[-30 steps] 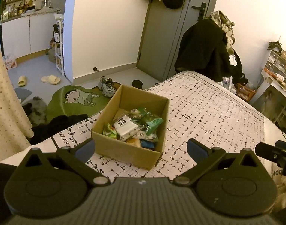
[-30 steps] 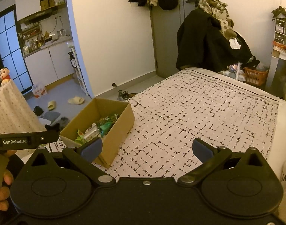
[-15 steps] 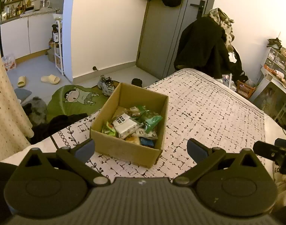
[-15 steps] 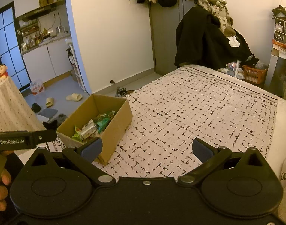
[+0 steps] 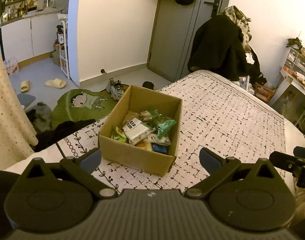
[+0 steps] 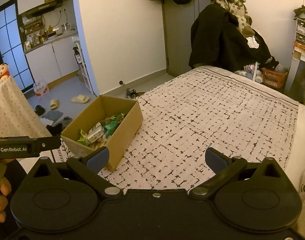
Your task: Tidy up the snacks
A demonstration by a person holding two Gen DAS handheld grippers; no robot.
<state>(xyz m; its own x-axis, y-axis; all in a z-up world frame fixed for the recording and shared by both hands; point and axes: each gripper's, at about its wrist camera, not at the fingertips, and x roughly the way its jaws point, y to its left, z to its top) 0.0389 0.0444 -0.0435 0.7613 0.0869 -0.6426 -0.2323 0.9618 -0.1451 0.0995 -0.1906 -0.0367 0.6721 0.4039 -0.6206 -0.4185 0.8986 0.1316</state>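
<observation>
An open cardboard box (image 5: pixel 132 156) (image 6: pixel 128 126) sits near the left edge of the bed, holding several snack packets (image 5: pixel 144 130) (image 6: pixel 100 130), among them a white one and green ones. My left gripper (image 5: pixel 150 158) is open and empty, hovering just short of the box's near wall. My right gripper (image 6: pixel 156 157) is open and empty too, over the bedspread to the right of the box, its left fingertip (image 6: pixel 97 157) overlapping the box's near corner in the right wrist view.
The patterned bedspread (image 6: pixel 212 110) stretches far and right. A chair piled with dark clothes (image 5: pixel 222 46) stands at the bed's far end. A green cartoon rug (image 5: pixel 80 104), shoes and slippers lie on the floor left. A hand (image 6: pixel 0 200) holds the left gripper's handle.
Both grippers have drifted slightly, so the box appears a little nearer and lower-left in the right wrist view. Both stay open and empty.
</observation>
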